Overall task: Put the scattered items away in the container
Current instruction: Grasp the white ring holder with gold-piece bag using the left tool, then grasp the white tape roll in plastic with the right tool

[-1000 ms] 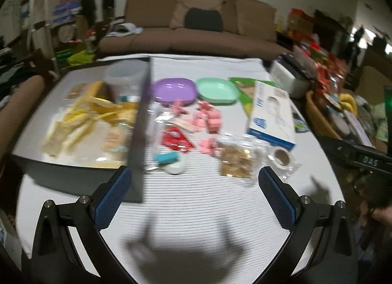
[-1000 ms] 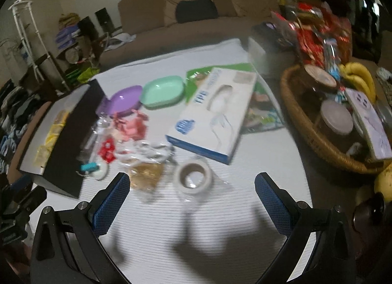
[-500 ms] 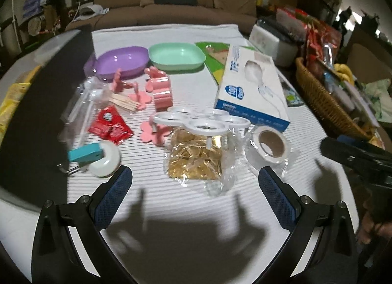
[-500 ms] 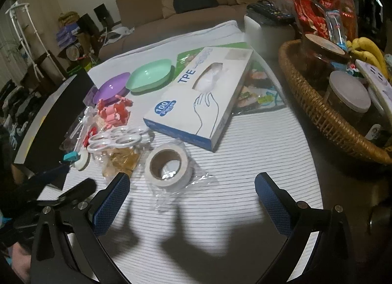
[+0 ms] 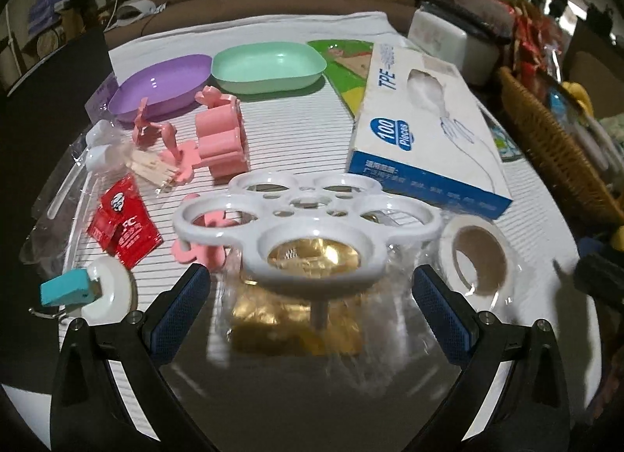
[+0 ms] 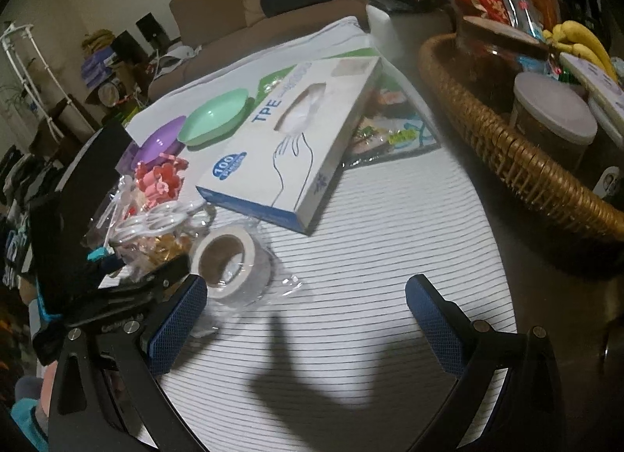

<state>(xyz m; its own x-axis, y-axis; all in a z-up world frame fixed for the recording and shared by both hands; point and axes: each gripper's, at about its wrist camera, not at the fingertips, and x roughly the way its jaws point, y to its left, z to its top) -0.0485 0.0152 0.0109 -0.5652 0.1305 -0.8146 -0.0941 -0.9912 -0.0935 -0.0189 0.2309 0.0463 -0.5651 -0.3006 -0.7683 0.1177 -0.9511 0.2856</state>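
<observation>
The left claw (image 5: 312, 307) stands wide over a crinkly clear bag of gold foil pieces (image 5: 300, 319), topped by a glossy white plastic ring tray (image 5: 308, 226) on the striped bench (image 5: 280, 132). The right claw (image 6: 304, 319) gapes empty; a wrapped tape roll (image 6: 230, 261) lies just left, with a glove box (image 6: 296, 144) farther off and a woven basket (image 6: 518, 163) at the right.

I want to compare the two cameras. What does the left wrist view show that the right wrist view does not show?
Only the left wrist view shows the red sauce packets and the white wrapped spoons. Only the right wrist view shows the bananas and the lidded jar in the wicker basket. Both show the glove box, tape roll, green dish and white ring-shaped rack.
</observation>
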